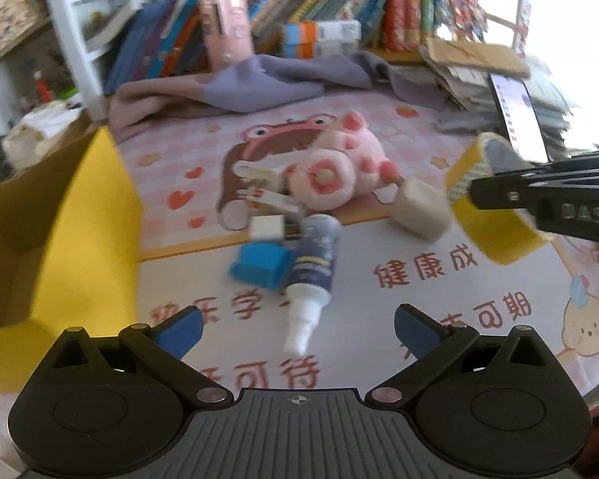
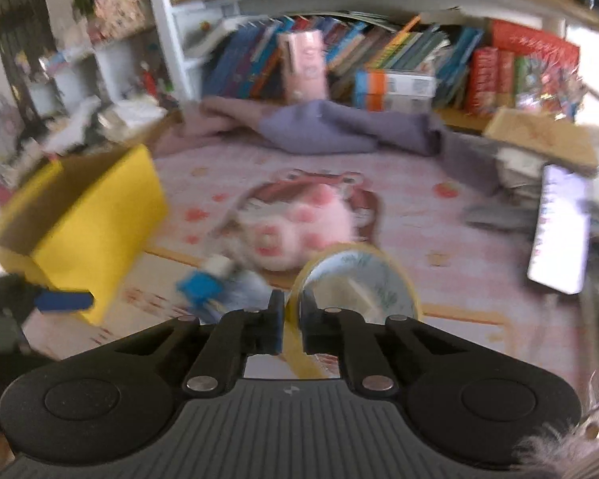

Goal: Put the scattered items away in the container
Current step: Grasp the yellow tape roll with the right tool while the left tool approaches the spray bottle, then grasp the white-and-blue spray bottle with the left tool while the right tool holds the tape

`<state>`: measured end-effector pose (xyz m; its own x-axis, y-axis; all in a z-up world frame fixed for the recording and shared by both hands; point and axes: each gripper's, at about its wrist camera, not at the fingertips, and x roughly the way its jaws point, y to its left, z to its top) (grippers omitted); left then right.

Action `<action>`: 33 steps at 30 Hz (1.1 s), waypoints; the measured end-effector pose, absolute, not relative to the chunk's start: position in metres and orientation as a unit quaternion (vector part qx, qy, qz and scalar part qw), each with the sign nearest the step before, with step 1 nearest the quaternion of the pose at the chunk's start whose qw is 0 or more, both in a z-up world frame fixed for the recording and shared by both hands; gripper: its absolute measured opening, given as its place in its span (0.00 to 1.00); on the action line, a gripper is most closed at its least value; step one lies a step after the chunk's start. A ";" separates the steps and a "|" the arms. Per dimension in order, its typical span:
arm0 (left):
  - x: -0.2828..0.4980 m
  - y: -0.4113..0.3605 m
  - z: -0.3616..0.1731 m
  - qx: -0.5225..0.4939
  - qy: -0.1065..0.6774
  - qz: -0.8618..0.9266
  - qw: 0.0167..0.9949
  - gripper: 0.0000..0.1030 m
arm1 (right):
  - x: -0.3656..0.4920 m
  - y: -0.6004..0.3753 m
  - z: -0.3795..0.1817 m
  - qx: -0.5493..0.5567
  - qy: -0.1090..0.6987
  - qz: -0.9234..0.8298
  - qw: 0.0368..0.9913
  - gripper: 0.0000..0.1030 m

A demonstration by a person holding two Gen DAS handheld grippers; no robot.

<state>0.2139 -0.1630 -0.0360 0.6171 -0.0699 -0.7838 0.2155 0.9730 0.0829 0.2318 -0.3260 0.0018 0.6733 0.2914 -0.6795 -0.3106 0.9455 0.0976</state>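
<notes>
A pink printed desk mat (image 1: 379,127) covers the surface, with a rumpled purple-grey cloth (image 1: 259,84) along its far edge and a row of leaning books (image 1: 331,0) on the shelf behind. At the left stands the yellow cardboard box (image 1: 88,219), its top open, with brown inner walls showing. Right of it, near the middle of the mat, lies a pink plush toy (image 1: 331,167). Just near of the plush the smaller items cluster: a blue-labelled spray bottle (image 1: 313,267) on its side with its white nozzle pointing toward the camera, a blue block (image 1: 259,265) touching its left side, a small white adapter (image 1: 269,228) just beyond the block, and a cream charger cube (image 1: 419,211) to the right of the plush. At the far right a phone (image 2: 561,231) leans against stacked papers.

The right gripper (image 2: 291,315) has its fingers pinched narrow on the wall of a yellow tape roll (image 2: 359,279), held clear above the mat at the right, well apart from the box. The left gripper (image 1: 297,325) has its blue fingers (image 1: 179,329) spread wide and empty, low over the mat with the spray nozzle between them.
</notes>
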 end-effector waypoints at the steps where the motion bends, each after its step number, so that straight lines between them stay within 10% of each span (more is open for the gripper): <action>1: 0.217 -0.168 -0.039 0.092 0.430 -0.085 0.894 0.93 | 0.232 -0.331 0.000 -0.017 0.376 0.157 0.913 0.07; 15: 0.267 -0.191 -0.067 0.130 0.445 -0.085 0.882 0.36 | 0.247 -0.365 -0.033 -0.031 0.447 0.150 0.881 0.07; 33: 0.277 -0.208 -0.076 0.091 0.485 -0.125 0.861 0.33 | 0.266 -0.364 -0.055 -0.040 0.479 0.178 0.859 0.08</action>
